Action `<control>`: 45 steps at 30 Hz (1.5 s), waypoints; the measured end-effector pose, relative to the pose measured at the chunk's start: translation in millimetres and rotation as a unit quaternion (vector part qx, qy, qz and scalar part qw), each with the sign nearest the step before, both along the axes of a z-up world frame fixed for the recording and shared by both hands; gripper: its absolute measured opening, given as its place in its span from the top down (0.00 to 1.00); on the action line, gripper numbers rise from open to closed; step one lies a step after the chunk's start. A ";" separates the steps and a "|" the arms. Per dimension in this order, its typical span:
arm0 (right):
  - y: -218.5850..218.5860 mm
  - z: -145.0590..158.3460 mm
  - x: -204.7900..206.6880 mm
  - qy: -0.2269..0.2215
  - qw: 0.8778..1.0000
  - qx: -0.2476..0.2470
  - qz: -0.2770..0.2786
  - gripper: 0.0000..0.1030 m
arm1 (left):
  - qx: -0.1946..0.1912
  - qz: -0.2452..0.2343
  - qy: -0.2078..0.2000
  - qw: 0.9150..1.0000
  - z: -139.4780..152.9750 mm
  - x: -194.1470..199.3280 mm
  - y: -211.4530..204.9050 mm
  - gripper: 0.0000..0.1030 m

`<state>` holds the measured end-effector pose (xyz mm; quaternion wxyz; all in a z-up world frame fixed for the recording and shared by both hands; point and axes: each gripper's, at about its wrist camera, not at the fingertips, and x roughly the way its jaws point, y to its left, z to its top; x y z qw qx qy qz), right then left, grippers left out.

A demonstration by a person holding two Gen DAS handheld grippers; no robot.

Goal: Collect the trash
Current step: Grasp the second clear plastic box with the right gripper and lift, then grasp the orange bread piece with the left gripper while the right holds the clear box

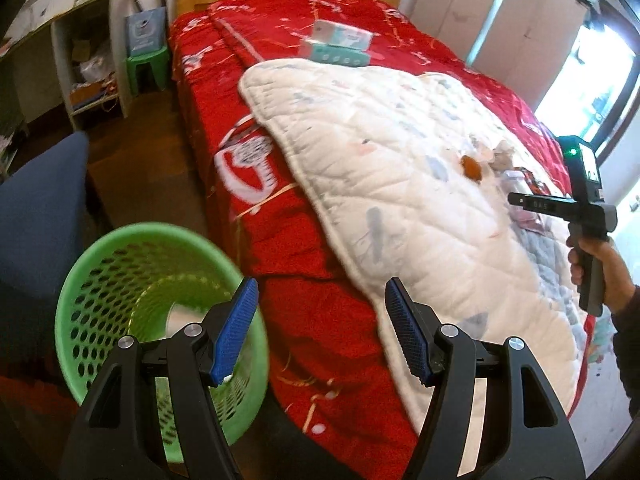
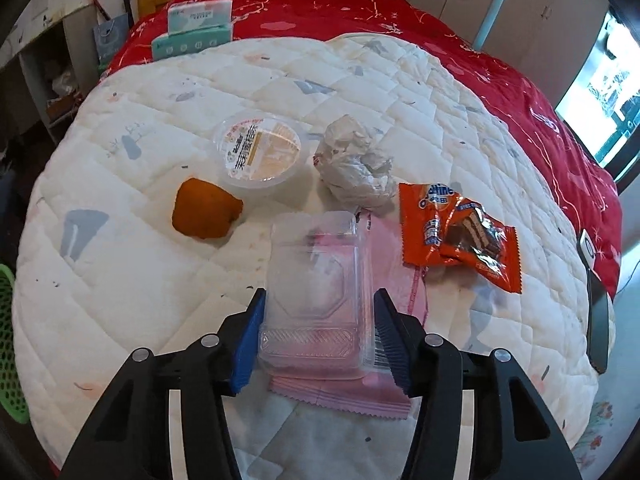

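My right gripper (image 2: 320,294) is shut on a clear plastic clamshell tray (image 2: 316,256), one pad against each long side. Under the tray lies a pink wrapper (image 2: 384,396). Beyond them on the white quilt (image 2: 120,264) lie an orange snack wrapper (image 2: 460,236), a crumpled white wad (image 2: 356,164), a round lidded plastic cup (image 2: 260,152) and an orange peel piece (image 2: 204,210). My left gripper (image 1: 322,284) is open and empty, off the bed's side, above the green perforated basket (image 1: 100,264). The basket's rim (image 2: 8,320) also shows at the right wrist view's left edge.
Red bedcover (image 1: 320,320) lies under the quilt, with tissue packs (image 2: 196,28) near the wooden headboard. A dark phone (image 2: 598,320) lies at the quilt's right edge. A blue seat (image 1: 40,200), a green stool (image 1: 148,64) and shelves (image 1: 88,76) stand on the floor to the left.
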<state>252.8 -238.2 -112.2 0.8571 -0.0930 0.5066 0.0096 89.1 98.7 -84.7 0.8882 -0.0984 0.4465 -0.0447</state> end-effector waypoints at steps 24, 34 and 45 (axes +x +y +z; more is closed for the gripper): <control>-41.7 52.1 -98.7 -0.039 0.992 0.119 0.008 0.50 | 0.033 -0.144 -0.042 0.988 3.4 134.5 -173.5 0.36; -48.5 43.1 -114.2 -0.035 0.991 0.129 0.010 0.49 | 0.055 -0.155 -0.020 0.986 -26.7 190.6 -219.1 0.36; -58.3 35.3 -119.1 -0.031 0.990 0.138 0.001 0.49 | 0.076 -0.152 -0.001 0.985 -45.4 215.4 -238.7 0.45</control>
